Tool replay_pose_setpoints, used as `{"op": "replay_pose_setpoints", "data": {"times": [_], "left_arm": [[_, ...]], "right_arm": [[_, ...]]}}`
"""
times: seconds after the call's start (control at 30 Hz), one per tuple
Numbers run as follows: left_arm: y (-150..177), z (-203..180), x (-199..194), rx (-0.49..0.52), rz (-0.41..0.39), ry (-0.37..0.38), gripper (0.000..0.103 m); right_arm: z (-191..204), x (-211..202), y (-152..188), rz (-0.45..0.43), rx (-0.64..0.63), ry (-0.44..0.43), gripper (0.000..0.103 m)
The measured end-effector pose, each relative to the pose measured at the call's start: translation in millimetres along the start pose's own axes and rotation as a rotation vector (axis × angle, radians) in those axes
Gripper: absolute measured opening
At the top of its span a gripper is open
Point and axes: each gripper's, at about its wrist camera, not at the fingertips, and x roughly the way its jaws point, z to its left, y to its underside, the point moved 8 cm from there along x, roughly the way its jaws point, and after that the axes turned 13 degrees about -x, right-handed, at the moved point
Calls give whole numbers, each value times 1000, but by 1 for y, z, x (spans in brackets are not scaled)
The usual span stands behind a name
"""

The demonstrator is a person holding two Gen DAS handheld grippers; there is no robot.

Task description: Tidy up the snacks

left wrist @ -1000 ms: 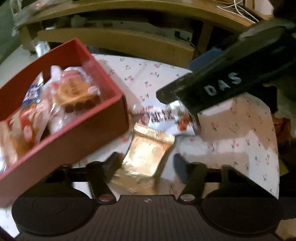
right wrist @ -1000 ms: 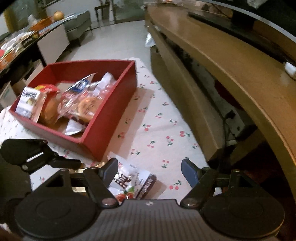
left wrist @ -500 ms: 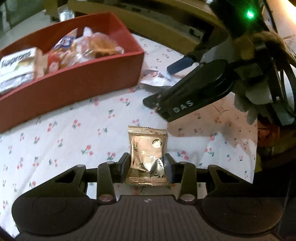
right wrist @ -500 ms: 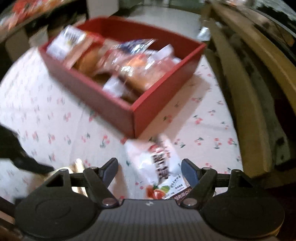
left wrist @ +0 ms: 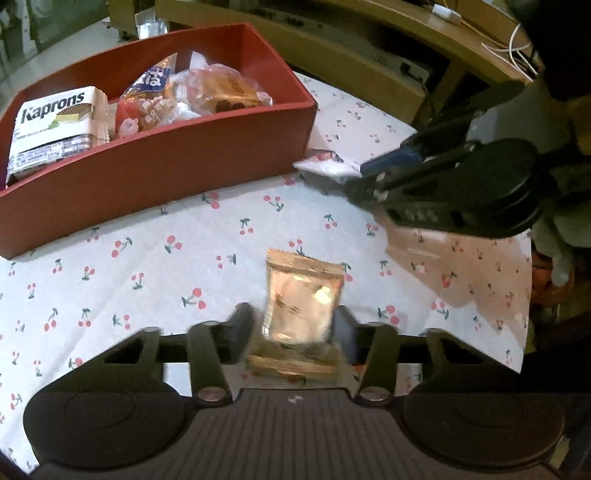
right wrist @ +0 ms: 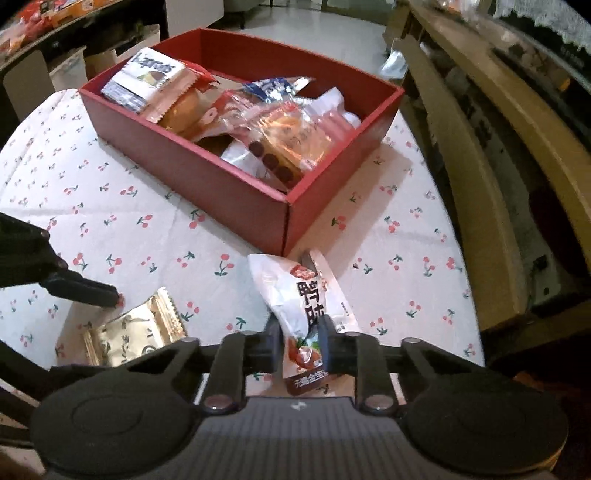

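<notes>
A red box holds several snack packs, with a white Kaprons pack at its left end; it also shows in the right wrist view. My left gripper is shut on a gold foil packet, which lies on the cherry-print cloth. My right gripper is shut on a white and red snack pouch just in front of the box's near corner. The right gripper and its pouch show at the right in the left wrist view. The gold packet shows at the lower left in the right wrist view.
A cherry-print cloth covers the table. A wooden bench and shelf run along the table's far side. The cloth's edge drops off at the right. Shelves with goods stand at the far left.
My left gripper closed on the gold packet and drew back from the box. My right gripper closed on the white and red pouch, which now sits between its fingers.
</notes>
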Motion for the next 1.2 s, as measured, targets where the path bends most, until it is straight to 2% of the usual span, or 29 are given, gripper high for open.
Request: {"op": "replay_pose_setpoints", "data": {"times": [0.13, 0.47, 0.63, 0.7, 0.73, 0.77, 0.83, 0.9, 1.03, 1.1, 1.13, 1.2], "left_arm": [[1, 4, -2, -31, -1, -10, 47], [11, 11, -11, -69, 4, -24, 46], [10, 9, -11, -56, -10, -39, 49], [8, 9, -10, -43, -24, -51, 50], [7, 8, -9, -36, -31, -52, 56], [6, 8, -7, -33, -31, -58, 67], [5, 9, -3, -32, -37, -67, 77], [3, 11, -2, -29, -40, -82, 78], [0, 14, -3, -72, -32, -57, 79], [0, 12, -3, -68, -33, -58, 79], [0, 11, -2, -63, -34, -62, 79], [0, 9, -1, -52, -33, -70, 78]], "right_arm": [[1, -10, 2, -16, 20, 14, 20], [16, -20, 10, -16, 30, -18, 20], [18, -3, 15, 30, 38, -29, 22], [18, 2, 14, 22, 30, -24, 26], [16, 2, 13, 19, 34, -24, 27], [13, 4, 12, 18, 52, -31, 29], [8, 5, 13, 17, 69, -49, 32], [4, 5, 15, 17, 79, -51, 40], [-3, 2, 13, -8, 81, -51, 48], [-6, 4, 9, -15, 74, -50, 65], [-6, 8, 7, -7, 62, -55, 69], [-1, 16, 5, 8, 35, -67, 70]]}}
